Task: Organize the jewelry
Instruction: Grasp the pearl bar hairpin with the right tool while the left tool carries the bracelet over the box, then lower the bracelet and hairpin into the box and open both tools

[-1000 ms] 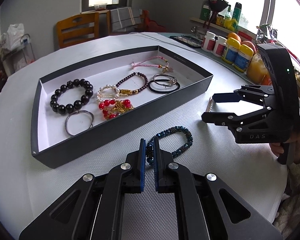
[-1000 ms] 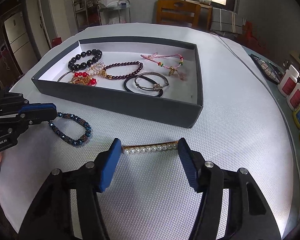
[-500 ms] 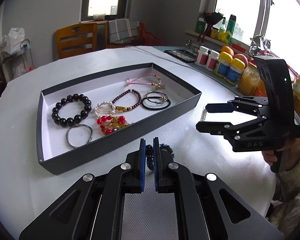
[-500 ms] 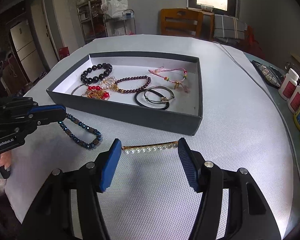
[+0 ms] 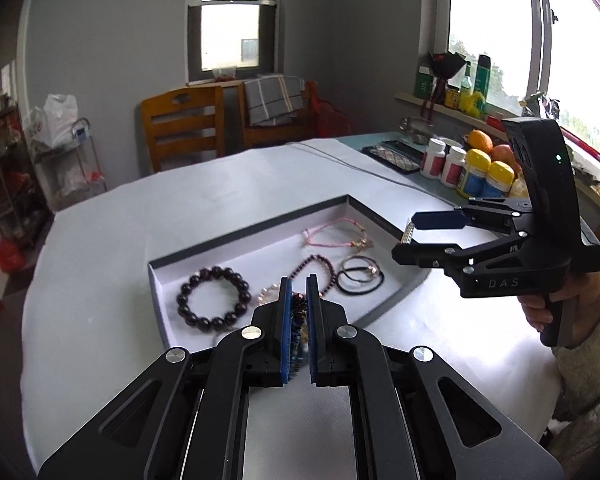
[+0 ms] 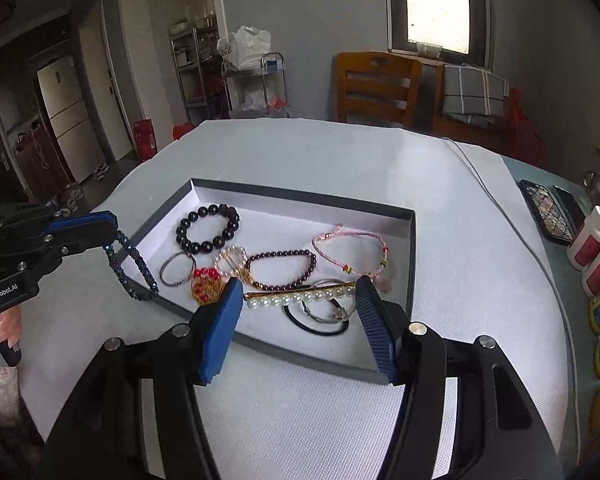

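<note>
- Two grippers are holding jewelry above a white table (image 6: 440,200), near a dark tray (image 6: 411,248).
- The left gripper (image 5: 299,300) is pinching a blue beaded bracelet (image 6: 132,266), which is dangling over the tray's left wall.
- The right gripper (image 6: 298,300) is clamping a pearl hair clip (image 6: 300,296) end to end between its blue pads, hanging over the tray's near right part.
- A black bead bracelet (image 6: 208,228) is lying in the tray's far left part, with a pink cord bracelet (image 6: 350,248) at the far right.
</note>
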Tool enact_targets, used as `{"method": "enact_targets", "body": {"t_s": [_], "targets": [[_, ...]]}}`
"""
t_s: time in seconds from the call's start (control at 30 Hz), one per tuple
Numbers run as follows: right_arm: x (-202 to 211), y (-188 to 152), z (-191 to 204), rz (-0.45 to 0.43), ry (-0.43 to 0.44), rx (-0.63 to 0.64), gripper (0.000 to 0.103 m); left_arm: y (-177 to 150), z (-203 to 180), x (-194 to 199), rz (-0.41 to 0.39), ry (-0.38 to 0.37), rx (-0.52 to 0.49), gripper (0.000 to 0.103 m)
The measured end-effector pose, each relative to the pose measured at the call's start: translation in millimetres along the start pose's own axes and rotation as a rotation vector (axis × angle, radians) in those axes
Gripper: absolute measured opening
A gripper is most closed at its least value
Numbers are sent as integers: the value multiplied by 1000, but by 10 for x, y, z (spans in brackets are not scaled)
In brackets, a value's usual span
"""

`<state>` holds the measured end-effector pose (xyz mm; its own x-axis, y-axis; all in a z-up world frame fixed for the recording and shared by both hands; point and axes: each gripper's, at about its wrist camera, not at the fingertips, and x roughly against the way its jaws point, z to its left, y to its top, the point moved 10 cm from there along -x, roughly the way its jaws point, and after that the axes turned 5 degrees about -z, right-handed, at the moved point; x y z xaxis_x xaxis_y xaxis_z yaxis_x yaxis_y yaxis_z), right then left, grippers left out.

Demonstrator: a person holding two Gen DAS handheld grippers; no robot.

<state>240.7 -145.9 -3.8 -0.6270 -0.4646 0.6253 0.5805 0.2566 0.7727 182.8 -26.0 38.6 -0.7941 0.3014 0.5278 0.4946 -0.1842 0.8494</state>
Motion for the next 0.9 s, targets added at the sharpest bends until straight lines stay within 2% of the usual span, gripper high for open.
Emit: {"method": "enact_targets", "body": {"t_s": [0.07,0.2,0.37,0.57,0.77,0.9], "targets": [[-93,24,60,3,22,-6,58,121,120,-108,3,29,-3,7],[-295,-82,190,39,46,6,58,306,263,-429,19,30,14,7],[-538,-217,295,65,64,8,58,347,313,-857,43,44,35,7],[-720,-307,286,93,42,17,58,234,305,-1152,50,7,100,7],[-732,-340,247,128,71,-31,59,-13,397,-1379,131,32,121,7],[-742,-345,241,138,93,-53,59,-130,451,-1462,174,21,138,7]]}}
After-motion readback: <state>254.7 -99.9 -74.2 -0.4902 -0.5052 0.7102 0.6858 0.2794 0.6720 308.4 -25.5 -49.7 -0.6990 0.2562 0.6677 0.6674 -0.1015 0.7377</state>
